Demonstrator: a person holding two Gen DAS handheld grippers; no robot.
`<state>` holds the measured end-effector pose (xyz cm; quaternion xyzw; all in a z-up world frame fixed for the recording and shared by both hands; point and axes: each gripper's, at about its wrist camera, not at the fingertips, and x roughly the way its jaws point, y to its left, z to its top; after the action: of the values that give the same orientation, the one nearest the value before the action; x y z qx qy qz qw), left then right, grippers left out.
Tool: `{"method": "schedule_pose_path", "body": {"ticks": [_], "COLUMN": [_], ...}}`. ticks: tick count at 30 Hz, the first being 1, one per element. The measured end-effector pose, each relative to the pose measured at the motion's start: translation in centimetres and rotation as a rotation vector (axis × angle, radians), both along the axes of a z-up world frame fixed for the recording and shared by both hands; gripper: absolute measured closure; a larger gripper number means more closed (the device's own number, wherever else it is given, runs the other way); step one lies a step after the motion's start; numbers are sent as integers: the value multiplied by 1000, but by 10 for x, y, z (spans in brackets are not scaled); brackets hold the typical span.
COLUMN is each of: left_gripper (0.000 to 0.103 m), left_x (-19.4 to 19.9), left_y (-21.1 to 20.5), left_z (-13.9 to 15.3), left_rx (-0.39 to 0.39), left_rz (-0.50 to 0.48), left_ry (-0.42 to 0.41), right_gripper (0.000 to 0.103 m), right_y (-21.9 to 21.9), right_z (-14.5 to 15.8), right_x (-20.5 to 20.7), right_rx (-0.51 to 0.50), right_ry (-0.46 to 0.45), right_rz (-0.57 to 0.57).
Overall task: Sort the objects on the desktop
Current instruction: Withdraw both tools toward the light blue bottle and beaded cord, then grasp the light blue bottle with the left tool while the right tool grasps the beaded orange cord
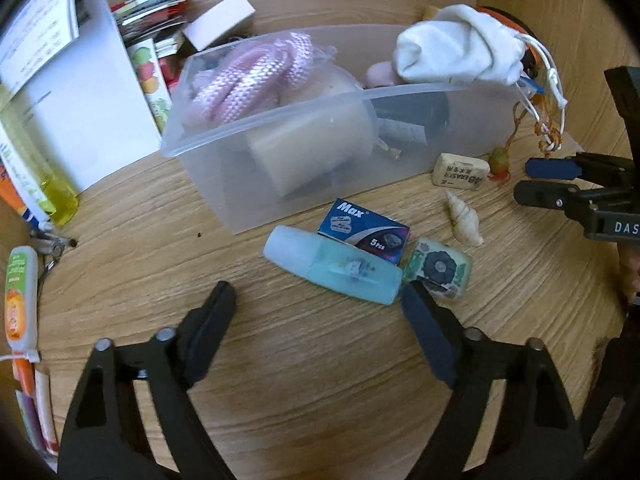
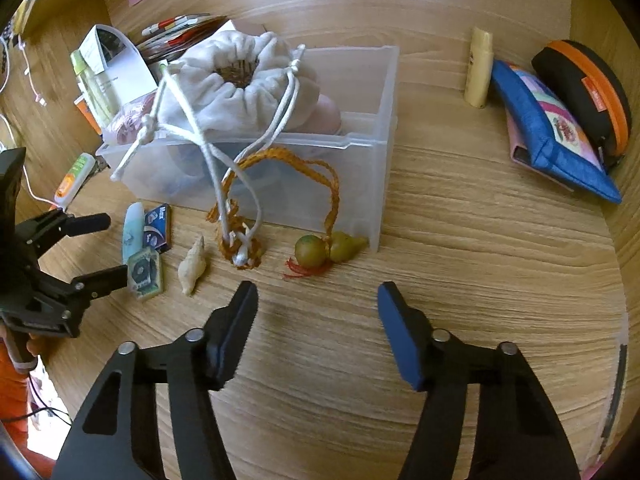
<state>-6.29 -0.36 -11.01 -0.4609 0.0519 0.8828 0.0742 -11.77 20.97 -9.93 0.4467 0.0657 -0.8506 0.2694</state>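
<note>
- Wood-grain laminate desk (image 2: 460, 240) everywhere I look, pale oak colour, with matching wood panels rising at the back and right side, so it reads like a desk nook
- my left gripper (image 1: 318, 302) hovers low over the desk, jaws spread wide, nothing between them; the light blue bottle (image 1: 332, 270) lies on its side just ahead, touching the Max box (image 1: 366, 230) and the flowery little case (image 1: 440, 270)
- my right gripper (image 2: 318, 300) is also wide apart and empty, over bare desk, with the green gourd charm (image 2: 328, 250) just in front
- clear plastic bin (image 2: 376, 168) sits mid-desk; a white drawstring bag (image 2: 240, 80) rests on top of it, cords and an orange braided string (image 2: 280, 164) spilling down the front onto the wood
- pink rope (image 1: 248, 80) is inside the bin
- seashell (image 2: 192, 268) and eraser (image 1: 460, 170) lie loose near the bin
- blue pouch (image 2: 556, 132) and black-orange case (image 2: 588, 88) against the right wall, papers (image 1: 60, 80) stacked on the left
</note>
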Motion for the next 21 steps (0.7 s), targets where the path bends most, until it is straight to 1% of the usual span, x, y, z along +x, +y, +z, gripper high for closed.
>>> {"method": "schedule_pose_path", "body": {"ticks": [1, 6, 8, 10, 11, 14, 16, 17, 21], "left_gripper": [23, 24, 29, 37, 38, 41, 47, 48, 55], "left_x": [-1, -5, -5, -4, -4, -2, 0, 2, 6], "left_y": [1, 4, 5, 4, 4, 5, 6, 7, 6], "left_z": [0, 1, 1, 2, 3, 3, 4, 5, 6], "left_rx": [4, 8, 16, 25, 25, 28, 30, 28, 34], "left_rz": [-6, -23, -33, -40, -40, -49, -58, -62, -64], "left_ry": [-3, 1, 6, 10, 13, 27, 31, 34, 39], "right_gripper": [49, 50, 51, 54, 55, 56, 56, 57, 71], "right_y": [0, -3, -5, -7, -9, -16, -20, -23, -28], "right_z": [-1, -2, -1, -1, -2, -2, -3, -3, -4], "right_x": [-1, -6, -7, -7, -7, -4, -3, -2, -5], "right_rx": [0, 5, 4, 8, 13, 32, 45, 53, 63], "right_ry": [-3, 5, 7, 13, 17, 36, 53, 59, 70], "right_rz": [-3, -24, -31, -35, -33, -30, -26, -27, -29]}}
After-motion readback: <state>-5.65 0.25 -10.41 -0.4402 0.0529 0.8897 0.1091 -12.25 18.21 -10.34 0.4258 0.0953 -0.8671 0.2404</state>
